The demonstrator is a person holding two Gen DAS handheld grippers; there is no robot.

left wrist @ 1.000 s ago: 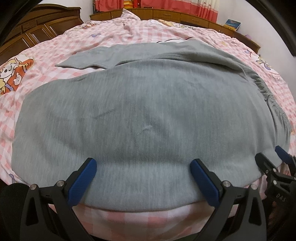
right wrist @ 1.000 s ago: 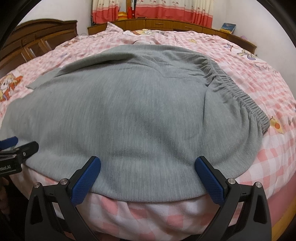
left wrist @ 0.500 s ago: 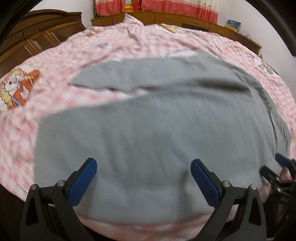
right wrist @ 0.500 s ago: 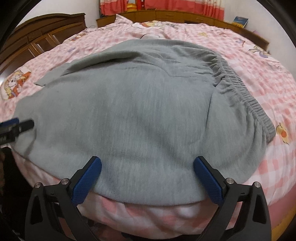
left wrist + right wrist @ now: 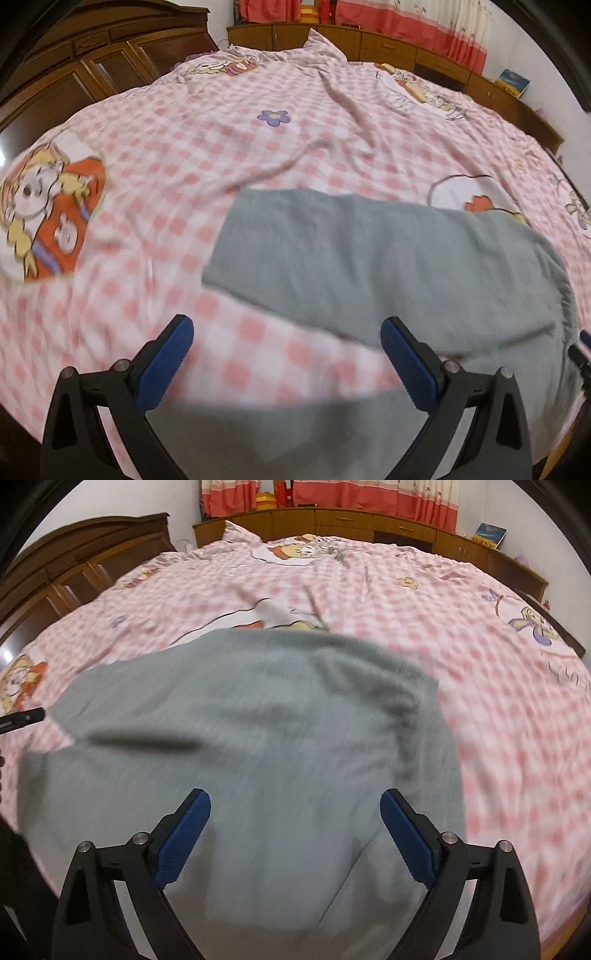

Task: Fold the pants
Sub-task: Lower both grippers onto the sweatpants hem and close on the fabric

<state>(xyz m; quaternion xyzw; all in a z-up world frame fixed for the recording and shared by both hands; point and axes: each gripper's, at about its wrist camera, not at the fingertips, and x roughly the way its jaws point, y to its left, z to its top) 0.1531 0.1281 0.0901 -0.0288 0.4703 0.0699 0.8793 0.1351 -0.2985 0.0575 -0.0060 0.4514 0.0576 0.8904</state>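
Observation:
Grey sweatpants (image 5: 258, 738) lie spread on a pink checked bed sheet (image 5: 498, 709), with the gathered waistband (image 5: 406, 709) on the right. In the left wrist view one grey pant leg (image 5: 388, 258) stretches leftwards and a second grey part (image 5: 295, 435) lies near the bed's front edge. My left gripper (image 5: 286, 328) hovers open over the strip of sheet between those two parts, holding nothing. Open and holding nothing too, my right gripper (image 5: 295, 799) hangs above the seat of the pants. Both views are motion-blurred.
A dark wooden wardrobe (image 5: 74, 74) stands to the left of the bed. Low wooden cabinets (image 5: 351, 524) with red-and-cream curtains (image 5: 369, 494) above them run along the far wall. A book (image 5: 489, 535) lies on the cabinets at the right. The bed's front edge is just below the grippers.
Both grippers have lifted and tilted up from the near edge of the pants, so more sheet shows. The left view has swung left off the pants. Both stay open.

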